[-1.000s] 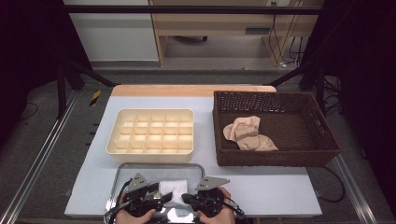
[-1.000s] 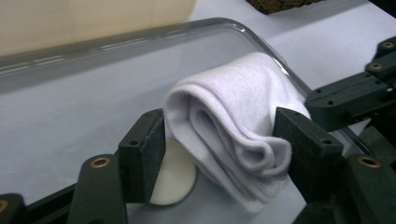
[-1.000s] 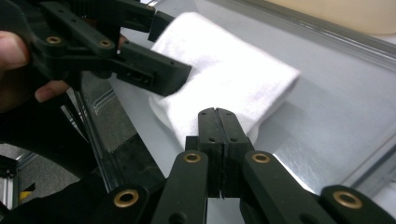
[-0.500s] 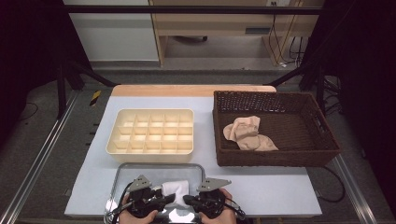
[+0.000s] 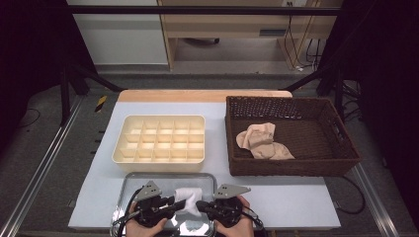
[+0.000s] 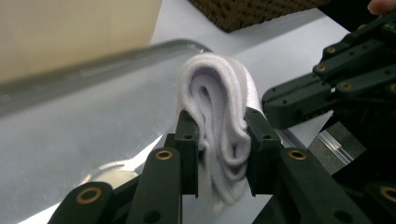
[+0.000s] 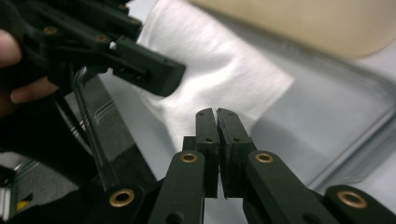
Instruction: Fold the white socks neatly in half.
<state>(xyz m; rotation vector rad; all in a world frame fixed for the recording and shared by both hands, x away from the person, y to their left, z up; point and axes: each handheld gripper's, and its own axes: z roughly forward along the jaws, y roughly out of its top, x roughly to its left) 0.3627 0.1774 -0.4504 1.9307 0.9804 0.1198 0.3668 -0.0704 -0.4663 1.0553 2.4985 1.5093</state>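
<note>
A folded white cloth [image 5: 190, 196] lies on a metal tray [image 5: 168, 177] at the table's near edge, between my two grippers. My left gripper [image 5: 180, 201] points right. Its jaws have just been closing with the cloth [image 6: 219, 88] between them, and the left gripper [image 6: 223, 135] now squeezes the folded layers from both sides. My right gripper [image 5: 200, 205] points left toward it. In the right gripper view the right gripper [image 7: 216, 119] is shut, its tips low over the cloth [image 7: 219, 65] with nothing visible between the pads. The left gripper [image 7: 154, 74] sits close above them.
Behind the tray stands a cream organiser box [image 5: 163, 118] with several small compartments. A dark wicker basket [image 5: 291, 168] at the right holds beige socks [image 5: 262, 140]. Bare white table surface lies in front of the basket.
The left gripper's jaws have drawn in around the white cloth and now pinch it. Both hands have stayed in place.
</note>
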